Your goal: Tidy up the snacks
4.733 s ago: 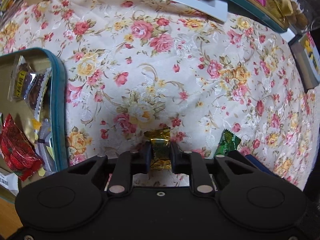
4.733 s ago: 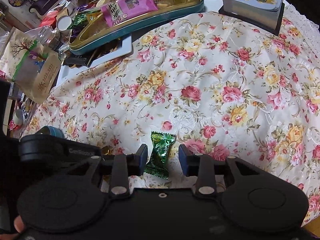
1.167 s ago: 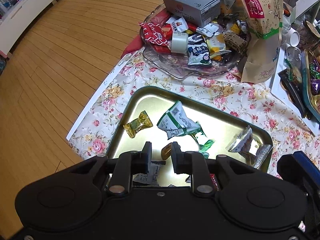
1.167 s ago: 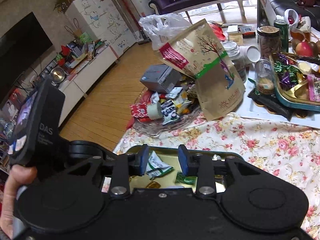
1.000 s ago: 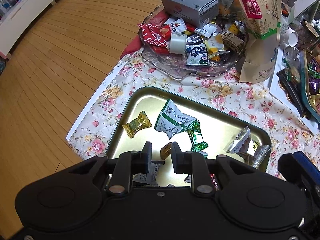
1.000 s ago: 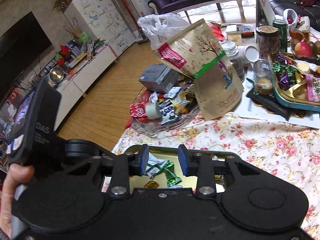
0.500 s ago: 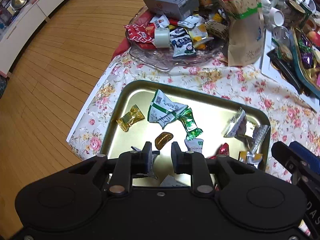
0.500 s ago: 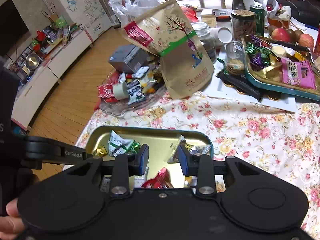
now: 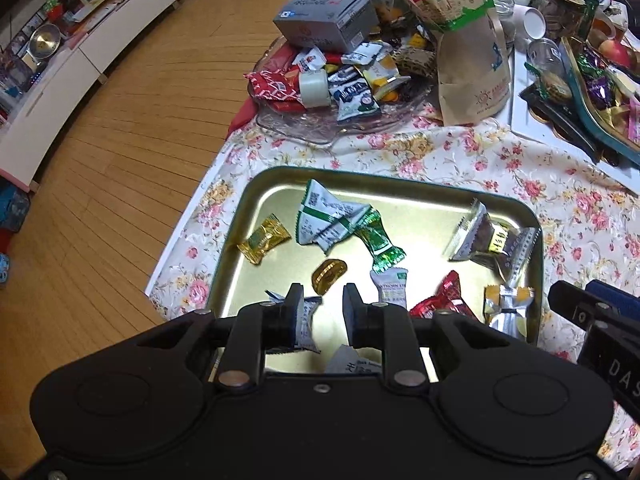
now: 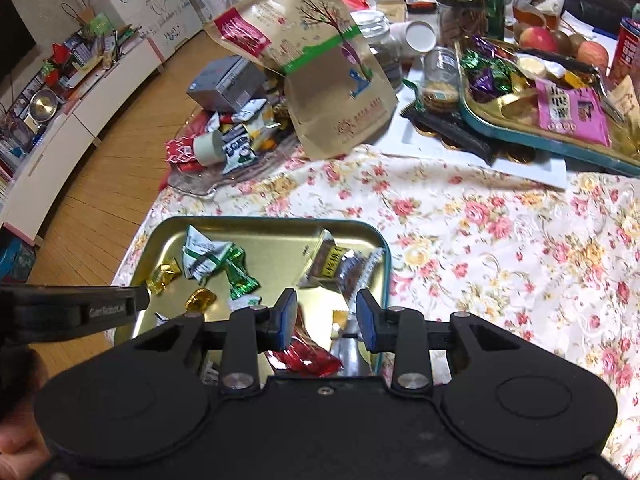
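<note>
A gold tin tray (image 9: 536,228) (image 10: 272,226) lies on the floral cloth and holds several wrapped snacks. Among them are a gold candy (image 9: 264,239) (image 10: 163,275), a green candy (image 9: 379,243) (image 10: 239,272), a white-and-green packet (image 9: 326,216) (image 10: 202,252) and a red packet (image 9: 438,298) (image 10: 306,354). My left gripper (image 9: 321,306) hovers open and empty over the tray's near side. My right gripper (image 10: 325,314) hovers open and empty over the tray's near right part, above the red packet.
A glass dish (image 9: 340,128) (image 10: 192,184) piled with snacks and a grey box (image 9: 326,20) stands beyond the tray. A tall paper bag (image 9: 464,40) (image 10: 320,76) leans beside it. A second teal-rimmed tray (image 10: 540,136) with sweets sits far right. The table edge and wood floor (image 9: 120,140) lie left.
Both grippers carried a candy from the cloth to the tin tray and let go; the gold and green candies now lie in it. Over the last second both grippers drew back slightly.
</note>
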The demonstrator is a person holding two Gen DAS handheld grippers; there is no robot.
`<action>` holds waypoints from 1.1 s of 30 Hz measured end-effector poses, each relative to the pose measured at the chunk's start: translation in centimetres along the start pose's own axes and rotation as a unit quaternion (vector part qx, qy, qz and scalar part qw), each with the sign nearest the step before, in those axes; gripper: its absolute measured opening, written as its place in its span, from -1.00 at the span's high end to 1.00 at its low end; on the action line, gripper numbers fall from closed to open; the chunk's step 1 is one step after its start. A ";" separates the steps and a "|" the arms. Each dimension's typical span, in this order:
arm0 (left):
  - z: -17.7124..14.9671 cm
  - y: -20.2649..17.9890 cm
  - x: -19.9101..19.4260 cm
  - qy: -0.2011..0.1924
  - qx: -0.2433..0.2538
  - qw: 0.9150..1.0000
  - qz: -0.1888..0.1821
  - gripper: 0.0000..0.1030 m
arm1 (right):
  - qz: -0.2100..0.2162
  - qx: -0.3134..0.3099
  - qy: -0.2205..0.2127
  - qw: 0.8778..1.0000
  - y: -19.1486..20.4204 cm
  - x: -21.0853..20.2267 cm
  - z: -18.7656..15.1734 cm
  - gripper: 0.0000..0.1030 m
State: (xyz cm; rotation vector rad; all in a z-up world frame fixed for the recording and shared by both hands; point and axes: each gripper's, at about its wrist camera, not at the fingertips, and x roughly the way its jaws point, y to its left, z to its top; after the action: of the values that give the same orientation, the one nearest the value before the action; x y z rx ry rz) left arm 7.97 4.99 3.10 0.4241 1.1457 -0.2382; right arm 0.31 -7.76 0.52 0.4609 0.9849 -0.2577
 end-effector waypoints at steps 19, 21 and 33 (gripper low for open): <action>-3.1 -2.4 -0.6 -0.036 0.032 0.999 -0.001 0.39 | -0.038 0.005 0.008 0.999 -2.8 -0.2 -1.5 0.31; -2.9 -2.2 -0.8 -0.041 0.028 0.999 -0.004 0.39 | -0.042 0.005 0.010 0.999 -3.0 -0.1 -1.7 0.31; -3.1 -2.3 -0.6 -0.033 0.033 0.999 -0.015 0.39 | -0.053 -0.019 0.011 0.998 -2.4 0.3 -2.3 0.31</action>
State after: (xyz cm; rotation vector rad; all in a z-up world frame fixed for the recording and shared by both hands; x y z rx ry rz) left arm 4.31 4.30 2.16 0.4543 1.0829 -0.3147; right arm -2.21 -8.80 -1.44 0.3791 1.0357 -0.3289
